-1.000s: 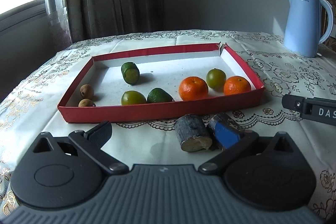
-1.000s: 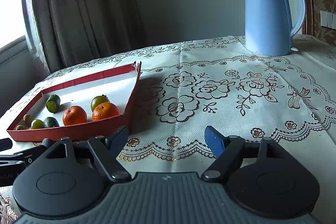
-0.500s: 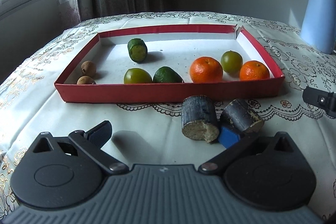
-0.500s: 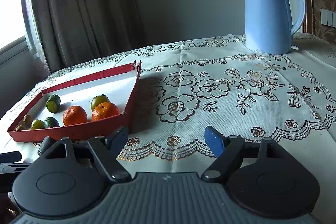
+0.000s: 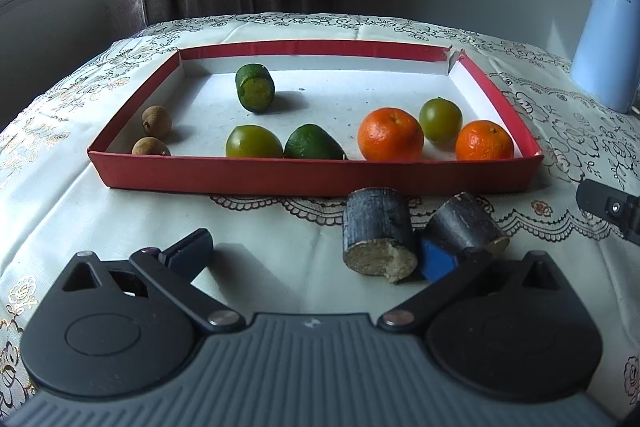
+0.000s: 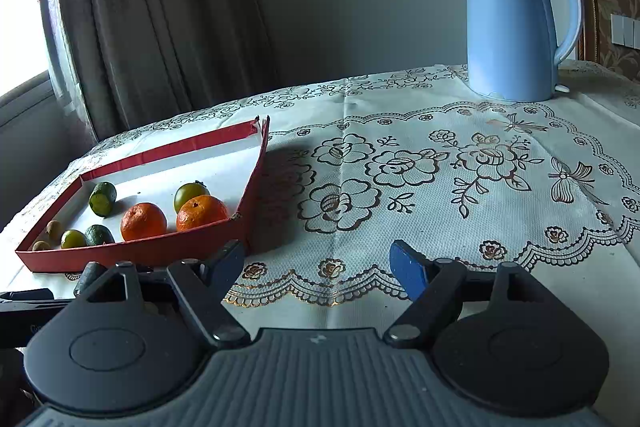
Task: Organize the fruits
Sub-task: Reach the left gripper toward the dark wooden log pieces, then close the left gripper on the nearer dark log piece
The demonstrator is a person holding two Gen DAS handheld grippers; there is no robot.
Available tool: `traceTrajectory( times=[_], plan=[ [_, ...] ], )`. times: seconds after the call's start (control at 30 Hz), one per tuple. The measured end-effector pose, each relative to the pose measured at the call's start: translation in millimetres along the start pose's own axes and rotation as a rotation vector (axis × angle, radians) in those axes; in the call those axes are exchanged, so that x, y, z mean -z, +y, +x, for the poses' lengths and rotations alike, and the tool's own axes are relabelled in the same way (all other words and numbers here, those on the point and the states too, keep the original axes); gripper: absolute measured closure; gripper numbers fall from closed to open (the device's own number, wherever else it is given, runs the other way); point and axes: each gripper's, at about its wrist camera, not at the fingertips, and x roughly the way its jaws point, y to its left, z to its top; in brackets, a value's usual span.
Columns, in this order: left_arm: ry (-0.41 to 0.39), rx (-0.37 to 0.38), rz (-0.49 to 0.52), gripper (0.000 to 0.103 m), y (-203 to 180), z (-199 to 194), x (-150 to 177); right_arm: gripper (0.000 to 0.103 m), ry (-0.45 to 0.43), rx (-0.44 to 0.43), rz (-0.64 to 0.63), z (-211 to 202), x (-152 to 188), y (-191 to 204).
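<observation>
A red tray (image 5: 312,179) holds two oranges (image 5: 390,139), several green fruits (image 5: 254,147) and two brown longans (image 5: 157,121). Two dark sugarcane pieces lie on the cloth before its front wall. My left gripper (image 5: 316,255) is open. The left cane piece (image 5: 376,239) lies between its fingers, close to the blue right pad (image 5: 438,259). The right cane piece (image 5: 466,227) sits just beyond that pad. My right gripper (image 6: 318,263) stands open over bare cloth, right of the tray (image 6: 132,251), with nothing between its fingers.
A light blue kettle (image 6: 516,23) stands at the back right of the table. The table's left edge curves away beside the tray. A curtain hangs behind. The right gripper's finger (image 5: 608,207) shows at the left view's right edge.
The left gripper has dropped and turned a little; the cane pieces are now nearer, and its blue pad sits between them. The right gripper has not moved.
</observation>
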Motion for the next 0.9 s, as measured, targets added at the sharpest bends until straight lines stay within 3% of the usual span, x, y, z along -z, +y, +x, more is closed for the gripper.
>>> traceTrajectory(
  times=[0.3,0.77,0.9],
  plan=[
    [-0.006,0.012,0.002,0.0,0.7,-0.6,1.1,0.023,0.002,-0.011,0.025,0.6,-0.1,-3.8],
    [-0.029,0.034,0.021,0.008,0.8,-4.9,3.8,0.023,0.004,-0.011,0.027,1.1,-0.1,-3.9],
    [-0.044,0.05,0.033,0.018,0.1,-7.7,5.4,0.023,0.003,-0.012,0.028,1.0,-0.1,-4.1]
  ],
)
